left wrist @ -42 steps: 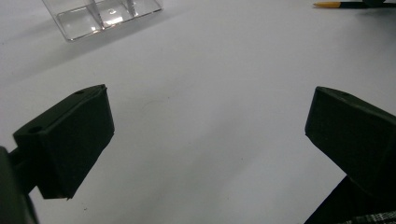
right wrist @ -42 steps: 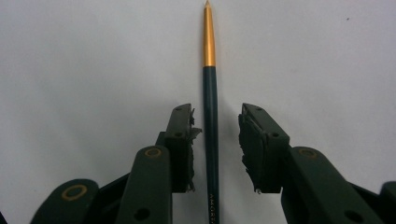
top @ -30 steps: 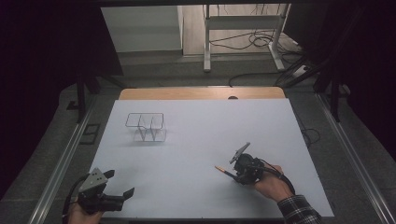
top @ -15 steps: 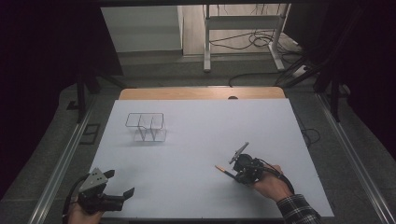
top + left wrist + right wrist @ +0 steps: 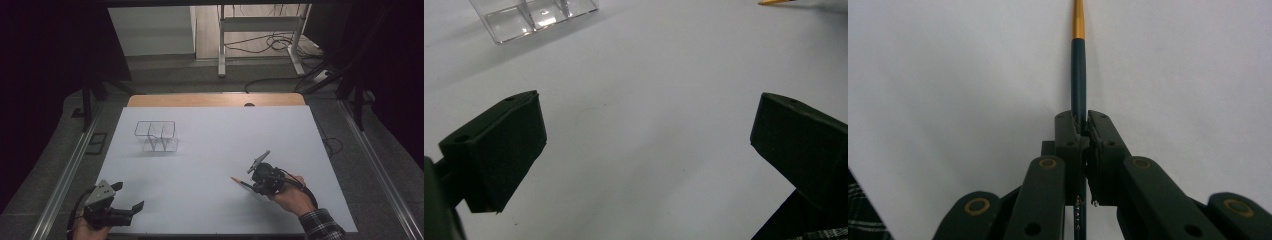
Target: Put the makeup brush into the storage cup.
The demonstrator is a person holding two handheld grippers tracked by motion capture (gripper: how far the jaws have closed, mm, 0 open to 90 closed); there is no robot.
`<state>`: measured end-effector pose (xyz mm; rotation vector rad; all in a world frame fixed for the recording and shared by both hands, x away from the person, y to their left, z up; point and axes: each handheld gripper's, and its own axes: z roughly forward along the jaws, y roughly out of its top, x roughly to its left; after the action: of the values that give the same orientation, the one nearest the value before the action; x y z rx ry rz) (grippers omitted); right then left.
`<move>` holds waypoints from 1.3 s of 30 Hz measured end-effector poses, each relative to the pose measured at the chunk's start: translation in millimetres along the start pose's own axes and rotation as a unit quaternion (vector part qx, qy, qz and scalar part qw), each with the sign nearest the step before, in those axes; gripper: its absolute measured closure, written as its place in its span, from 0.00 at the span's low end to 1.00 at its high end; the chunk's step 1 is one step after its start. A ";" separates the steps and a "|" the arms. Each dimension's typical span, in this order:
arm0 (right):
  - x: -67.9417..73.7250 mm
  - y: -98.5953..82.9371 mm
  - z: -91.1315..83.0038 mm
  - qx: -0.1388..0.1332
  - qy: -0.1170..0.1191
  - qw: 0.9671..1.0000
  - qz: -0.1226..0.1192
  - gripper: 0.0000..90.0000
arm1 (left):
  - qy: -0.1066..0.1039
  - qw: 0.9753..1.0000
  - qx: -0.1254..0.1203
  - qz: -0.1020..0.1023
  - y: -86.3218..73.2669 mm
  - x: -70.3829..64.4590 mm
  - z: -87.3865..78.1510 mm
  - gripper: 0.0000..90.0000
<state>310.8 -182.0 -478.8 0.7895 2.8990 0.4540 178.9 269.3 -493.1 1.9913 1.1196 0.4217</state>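
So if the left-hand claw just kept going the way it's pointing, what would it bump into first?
Probably nothing soon: the left gripper points across bare white table. Far ahead lies the pencil held by the right gripper; depth is unclear.

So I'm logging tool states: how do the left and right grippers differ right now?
The left gripper has its jaws spread wide with nothing between them; the right gripper is shut on a pencil. The left sits at the table's near left corner, the right at the near right. Both are hand-held and black.
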 end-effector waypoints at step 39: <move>3.9 2.8 -33.3 -0.089 -0.005 0.996 -0.001 0.93 | -0.074 0.996 -0.014 -0.047 15.7 -10.8 10.3 0.03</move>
<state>302.9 -186.3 -446.3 0.7591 2.7995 0.6930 188.1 250.9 -486.4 1.9043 1.1034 0.2362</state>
